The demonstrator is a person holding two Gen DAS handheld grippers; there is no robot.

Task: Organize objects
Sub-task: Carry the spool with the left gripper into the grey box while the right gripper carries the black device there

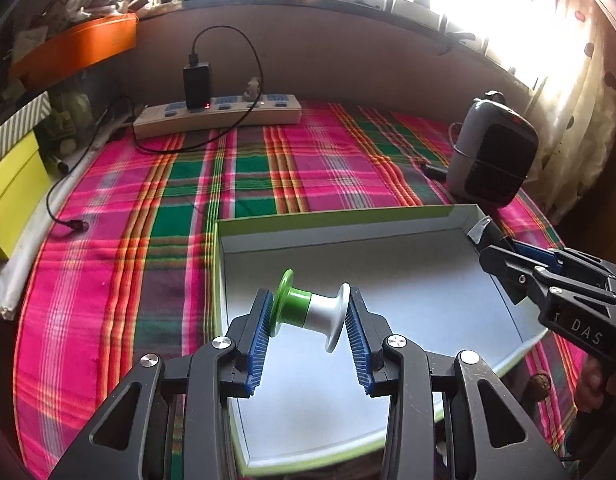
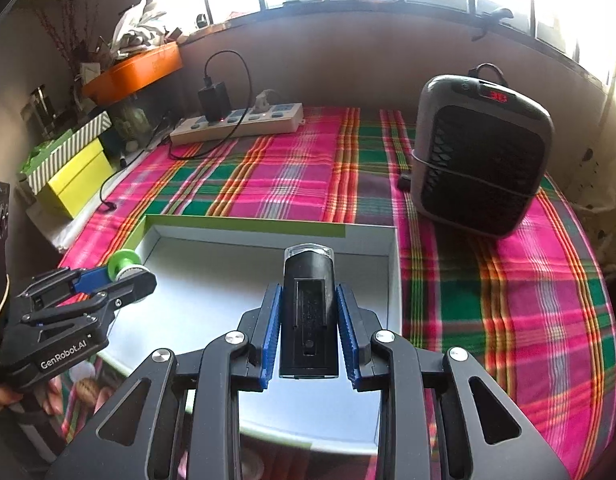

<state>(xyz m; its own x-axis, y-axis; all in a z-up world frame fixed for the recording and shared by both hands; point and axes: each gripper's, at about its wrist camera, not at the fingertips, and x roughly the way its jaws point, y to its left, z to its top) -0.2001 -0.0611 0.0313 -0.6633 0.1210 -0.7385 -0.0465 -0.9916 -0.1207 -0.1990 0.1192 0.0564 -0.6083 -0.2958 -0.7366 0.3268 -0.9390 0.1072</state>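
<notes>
Your left gripper (image 1: 308,322) clamps the spool (image 1: 310,311) crosswise and your right gripper (image 2: 308,332) grips the black device (image 2: 308,312) lengthwise, both directly above the box (image 2: 394,280).

A plaid cloth (image 1: 155,200) covers the surface — on it sit a shallow box (image 1: 348,216), a power strip (image 1: 215,118) and a heater (image 2: 480,156).

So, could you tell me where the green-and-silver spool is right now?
The green-and-silver plastic spool is clamped end-to-end in the left hand-held gripper, over the shallow white box's left side.
</notes>
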